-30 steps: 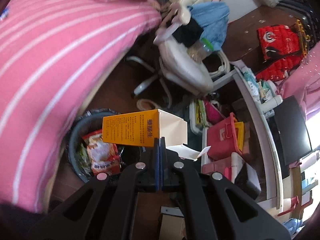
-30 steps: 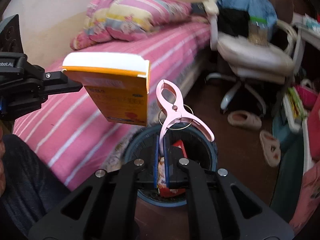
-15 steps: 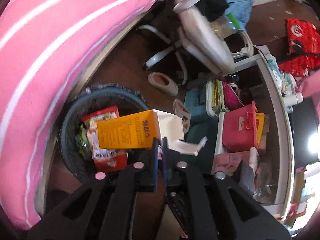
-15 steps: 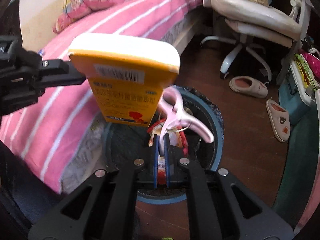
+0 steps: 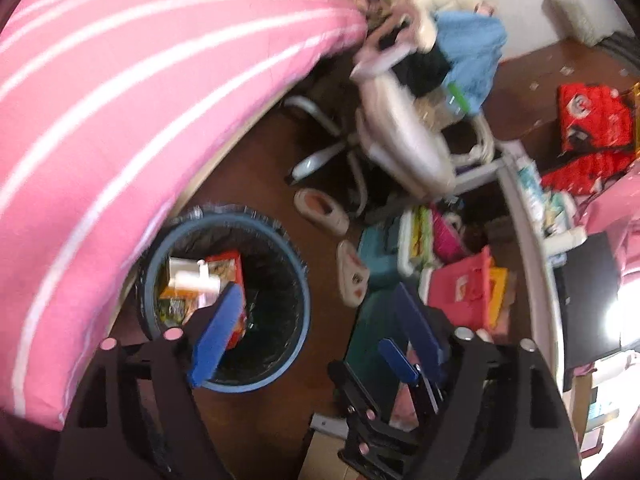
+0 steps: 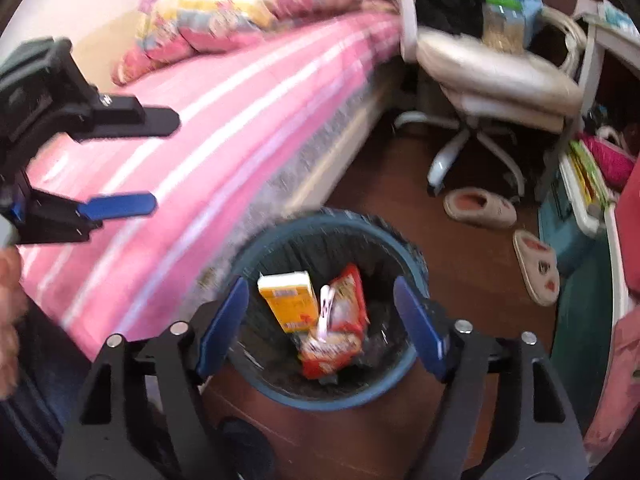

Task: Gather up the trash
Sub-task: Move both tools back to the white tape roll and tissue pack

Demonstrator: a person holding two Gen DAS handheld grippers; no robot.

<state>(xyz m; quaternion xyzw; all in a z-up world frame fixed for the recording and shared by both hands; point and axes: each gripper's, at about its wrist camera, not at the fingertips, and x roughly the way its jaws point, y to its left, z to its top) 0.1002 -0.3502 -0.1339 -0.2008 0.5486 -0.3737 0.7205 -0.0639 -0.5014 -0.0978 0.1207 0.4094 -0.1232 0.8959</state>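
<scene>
Trash bin (image 6: 332,394) — holds orange carton (image 6: 289,300), pink clip (image 6: 325,312), red snack packet (image 6: 340,320). Left gripper (image 6: 152,160), at bin's ten o'clock, and right gripper (image 6: 320,324) — jaws opening, nothing between.

Home bedroom: pink striped bed (image 6: 248,128), quilt (image 6: 240,4), swivel chair (image 6: 492,80), slippers (image 6: 480,208), cluttered floor.

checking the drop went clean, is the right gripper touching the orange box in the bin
Apart. The right wrist view shows the right gripper with fingers opening and nothing between them, and the orange box lying down inside the bin.
</scene>
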